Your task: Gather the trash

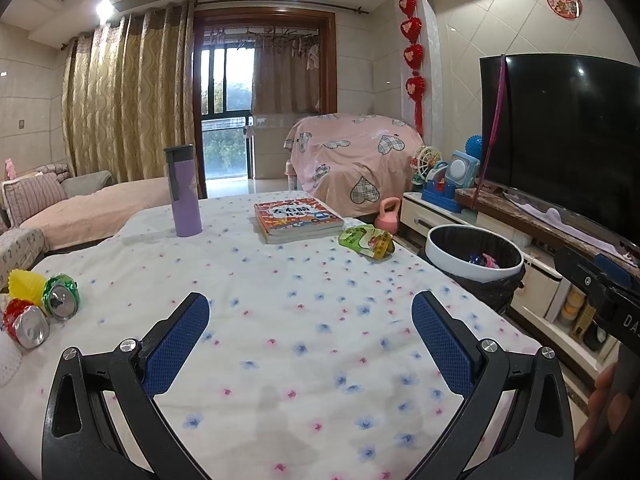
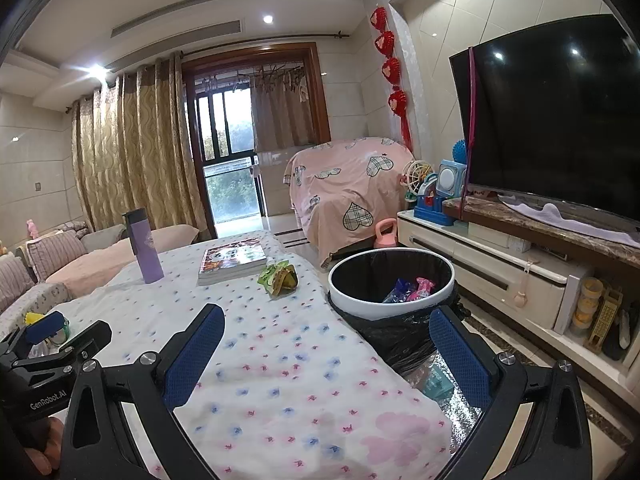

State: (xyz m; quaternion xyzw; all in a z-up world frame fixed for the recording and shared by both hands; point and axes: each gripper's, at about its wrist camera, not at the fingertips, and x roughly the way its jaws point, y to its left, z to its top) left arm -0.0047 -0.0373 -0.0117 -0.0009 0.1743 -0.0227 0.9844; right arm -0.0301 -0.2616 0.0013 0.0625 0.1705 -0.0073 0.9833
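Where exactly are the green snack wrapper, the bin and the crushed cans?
Crumpled green snack wrapper (image 1: 366, 241): left wrist view, its middle.
White-rimmed round bin with black liner (image 2: 400, 306): right wrist view, its near rim.
Crushed red drink can (image 1: 30, 326): left wrist view, its silver end.

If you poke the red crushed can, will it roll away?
Probably only wobble: the red can looks dented, so it shouldn't roll smoothly. It likely weighs little, being crushed. The cloth-covered table should also slow it.

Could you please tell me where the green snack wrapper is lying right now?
The green snack wrapper lies on the table's right edge, just right of the books and beside the bin.
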